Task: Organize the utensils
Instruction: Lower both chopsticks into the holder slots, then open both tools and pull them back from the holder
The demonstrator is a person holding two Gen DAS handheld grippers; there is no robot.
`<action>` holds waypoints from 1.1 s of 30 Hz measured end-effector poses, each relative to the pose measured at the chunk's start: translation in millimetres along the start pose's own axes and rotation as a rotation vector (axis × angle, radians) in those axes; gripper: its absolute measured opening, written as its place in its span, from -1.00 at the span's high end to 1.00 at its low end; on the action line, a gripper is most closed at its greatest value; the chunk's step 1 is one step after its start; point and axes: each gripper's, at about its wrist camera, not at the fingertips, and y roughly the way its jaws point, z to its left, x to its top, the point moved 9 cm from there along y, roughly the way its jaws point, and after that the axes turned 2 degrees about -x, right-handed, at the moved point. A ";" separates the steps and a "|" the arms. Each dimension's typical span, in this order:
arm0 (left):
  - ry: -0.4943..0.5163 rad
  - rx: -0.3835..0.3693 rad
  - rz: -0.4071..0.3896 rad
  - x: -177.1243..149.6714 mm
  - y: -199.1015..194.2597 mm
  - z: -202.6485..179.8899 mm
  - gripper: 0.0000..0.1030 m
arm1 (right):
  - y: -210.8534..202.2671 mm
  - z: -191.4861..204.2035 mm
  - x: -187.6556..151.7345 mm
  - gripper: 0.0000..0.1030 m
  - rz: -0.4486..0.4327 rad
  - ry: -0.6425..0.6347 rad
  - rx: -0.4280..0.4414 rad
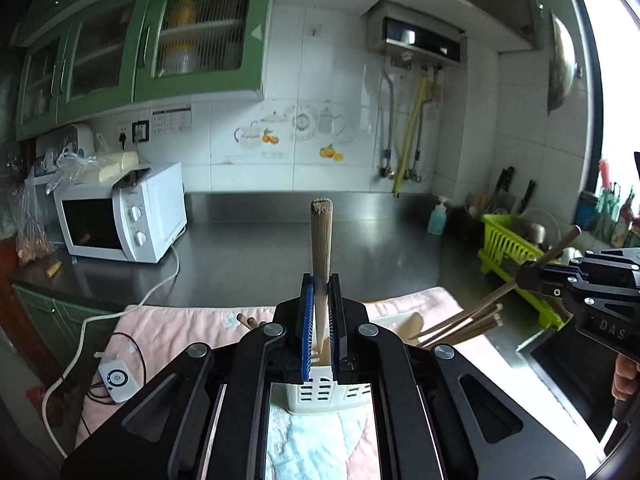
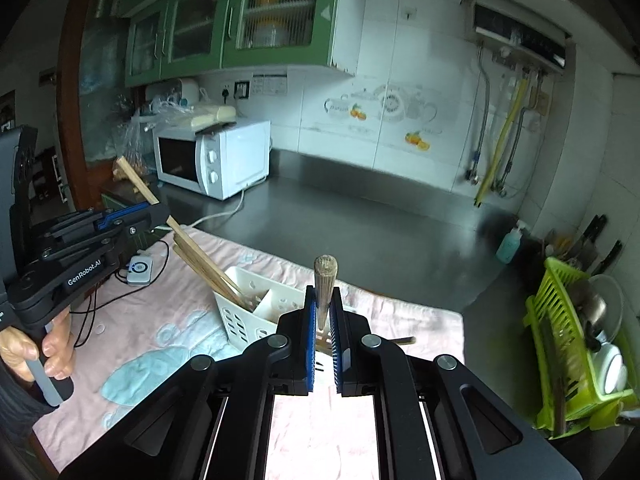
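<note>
The left gripper [image 1: 320,320] is clamping a chopstick [image 1: 320,248]; the right gripper [image 2: 324,328] is pinching another chopstick [image 2: 325,280]. Both are hovering over the white holder [image 2: 248,308] on the pink cloth [image 2: 168,320]. Only the right view is showing "GenRobot.AI" lettering; the left view is showing "DAS".

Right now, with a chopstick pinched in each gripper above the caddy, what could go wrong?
1. Each gripper, left and right, pinches one thin chopstick; it may pivot or slip.
2. The chopsticks in the white caddy lean outward; a bump could tip it.
3. One chopstick lies loose on the pink cloth and could roll.
</note>
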 end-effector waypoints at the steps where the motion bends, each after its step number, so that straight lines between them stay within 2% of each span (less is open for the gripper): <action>1: 0.001 0.001 0.009 -1.6 4.3 0.9 0.89 | 7.2 -0.7 -1.0 0.87 0.009 0.003 -0.002; 7: -0.011 0.001 0.053 -10.9 21.6 7.2 0.88 | 34.6 -1.0 -9.1 0.87 0.052 0.024 0.015; 13: -0.010 -0.003 0.055 -15.4 20.5 7.8 0.84 | 46.9 0.6 -14.8 0.86 0.065 0.043 0.023; 14: -0.008 -0.005 0.054 -15.6 19.0 6.9 0.82 | 46.0 1.3 -14.7 0.85 0.061 0.044 0.021; 16: -0.009 -0.006 0.053 -16.0 15.1 6.4 0.73 | 42.3 1.1 -14.9 0.69 0.053 0.045 0.016; 18: -0.006 0.002 0.044 -17.4 7.4 5.7 0.36 | 35.9 -0.2 -15.7 0.57 0.043 0.047 0.010; 22: 0.009 0.017 0.023 -21.5 -12.5 1.7 0.13 | 16.1 -3.5 -19.5 0.45 0.009 0.059 0.004; 24: 0.009 0.027 0.010 -25.6 -26.6 0.7 -0.06 | 4.8 -3.6 -24.5 0.36 -0.008 0.068 0.003; 25: 0.012 0.034 0.003 -27.7 -32.7 0.3 -0.09 | -2.5 -2.5 -28.4 0.29 -0.018 0.069 0.000; 27: 0.018 0.036 0.003 -34.3 -44.2 -1.7 -0.28 | -15.3 0.0 -36.7 0.21 -0.036 0.068 -0.012; 29: 0.025 0.042 0.000 -43.5 -57.9 -3.5 -0.43 | -26.6 3.0 -46.0 0.19 -0.046 0.072 -0.014; 31: 0.038 0.059 -0.007 -53.6 -72.3 -5.0 -0.57 | -37.5 6.1 -57.5 0.04 -0.058 0.083 -0.014; 33: 0.051 0.069 -0.011 -64.4 -86.6 -6.7 -0.73 | -46.4 10.8 -68.9 0.02 -0.068 0.088 -0.019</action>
